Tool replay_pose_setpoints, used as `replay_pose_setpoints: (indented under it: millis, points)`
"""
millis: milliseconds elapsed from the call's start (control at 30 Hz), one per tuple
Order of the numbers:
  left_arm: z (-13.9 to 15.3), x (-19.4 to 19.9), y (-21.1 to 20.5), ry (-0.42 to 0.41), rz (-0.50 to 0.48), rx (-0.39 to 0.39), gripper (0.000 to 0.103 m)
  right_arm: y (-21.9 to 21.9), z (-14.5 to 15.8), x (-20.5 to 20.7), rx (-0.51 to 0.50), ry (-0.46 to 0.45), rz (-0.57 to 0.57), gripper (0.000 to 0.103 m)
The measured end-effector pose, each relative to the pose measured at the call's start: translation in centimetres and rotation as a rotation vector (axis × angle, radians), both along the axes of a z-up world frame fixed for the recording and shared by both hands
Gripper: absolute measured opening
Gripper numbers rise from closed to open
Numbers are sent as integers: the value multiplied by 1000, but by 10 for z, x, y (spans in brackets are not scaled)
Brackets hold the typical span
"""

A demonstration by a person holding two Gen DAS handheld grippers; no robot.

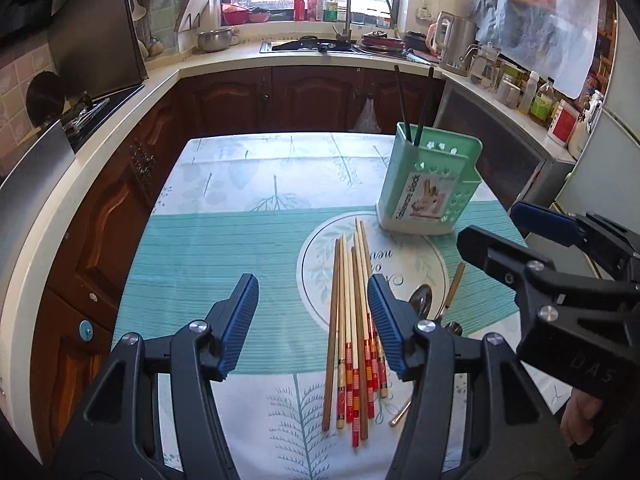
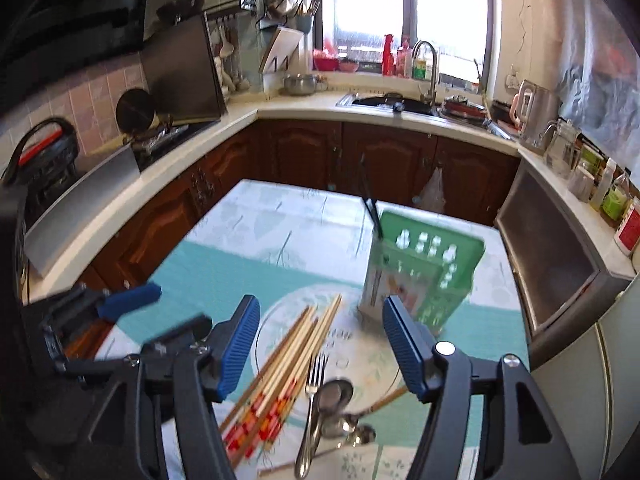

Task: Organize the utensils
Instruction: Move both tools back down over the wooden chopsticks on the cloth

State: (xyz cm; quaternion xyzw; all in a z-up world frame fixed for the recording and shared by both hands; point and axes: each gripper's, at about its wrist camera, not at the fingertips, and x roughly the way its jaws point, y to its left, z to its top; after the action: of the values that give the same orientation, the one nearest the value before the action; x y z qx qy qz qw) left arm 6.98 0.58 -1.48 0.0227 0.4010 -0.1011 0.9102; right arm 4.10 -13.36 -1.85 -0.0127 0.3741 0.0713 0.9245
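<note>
Several chopsticks (image 1: 354, 320) lie bundled on the table, also in the right wrist view (image 2: 280, 372). A green utensil holder (image 1: 428, 184) stands behind them with two dark chopsticks (image 1: 412, 108) inside; it also shows in the right wrist view (image 2: 424, 276). A fork (image 2: 312, 404) and spoons (image 2: 340, 412) lie beside the chopsticks. My left gripper (image 1: 312, 324) is open and empty above the table, left of the bundle. My right gripper (image 2: 320, 344) is open and empty above the utensils; it also shows in the left wrist view (image 1: 508, 232).
The table wears a teal and white leaf-print cloth (image 1: 224, 248). Brown cabinets (image 1: 312, 96) and a white counter (image 1: 132, 112) ring it. A sink (image 1: 308, 45), kettle (image 1: 456, 44) and bottles (image 1: 540, 100) sit on the counter. A fridge (image 2: 600, 360) stands right.
</note>
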Motion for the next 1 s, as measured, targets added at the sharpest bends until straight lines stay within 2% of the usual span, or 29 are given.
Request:
replay_pose_setpoints:
  millis: [200,467,667,833,900,967,1000]
  points:
    - [-12,-12,0,-4,29,24,54,-11,-21,-18,50,14,-62,64]
    - [-32,-12,2,49,72,75,55,-10,-38,-27,-1,31,-101,64]
    - [-48,-6,15,105,96,61,55,-9,-54,-31,13,71,-97,64]
    - [-63,1,22,142,98,57,55,-12,-77,-25,38,168,-107,63]
    - [-68,5,22,161,93,59,55,-14,-82,-23,68,195,-102,54]
    - [-75,11,22,183,83,53,55,-16,-88,-19,118,233,-85,39]
    - [-77,13,22,191,79,48,55,-17,-91,-17,151,255,-73,35]
